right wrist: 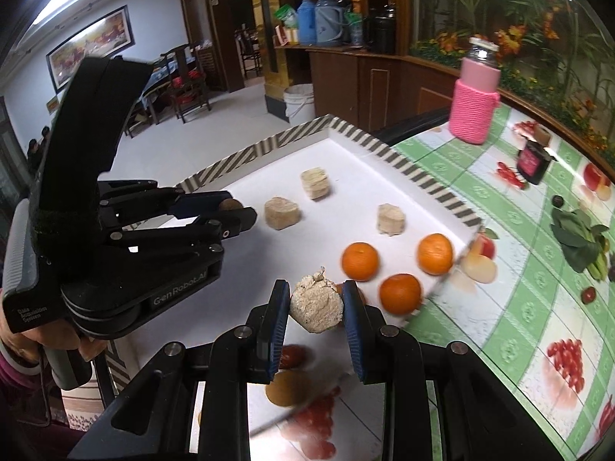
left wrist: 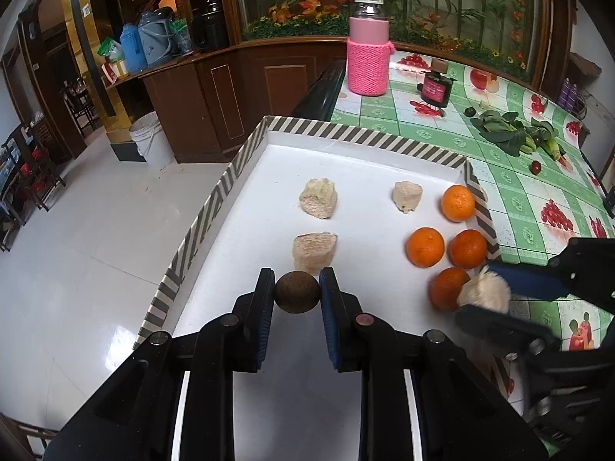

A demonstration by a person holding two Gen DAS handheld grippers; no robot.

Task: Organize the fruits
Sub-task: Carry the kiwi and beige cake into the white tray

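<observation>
Pink-sleeved bottle (left wrist: pixel 368 48), leafy greens (left wrist: pixel 511 134)

Four oranges (left wrist: pixel 457 203) (left wrist: pixel 425 247) (left wrist: pixel 468 248) (left wrist: pixel 447 288), four pale chunks (left wrist: pixel 318 203) (left wrist: pixel 407 196) (left wrist: pixel 314 252) (left wrist: pixel 485 292), one brown ball (left wrist: pixel 297 291) and one striped tray (left wrist: pixel 369 136) are showing; one pink bottle (left wrist: pixel 368 55) is standing behind.

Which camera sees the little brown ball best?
The left wrist view: the brown ball sits whole between the left gripper fingers. In the right wrist view only a sliver peeks out.
</observation>
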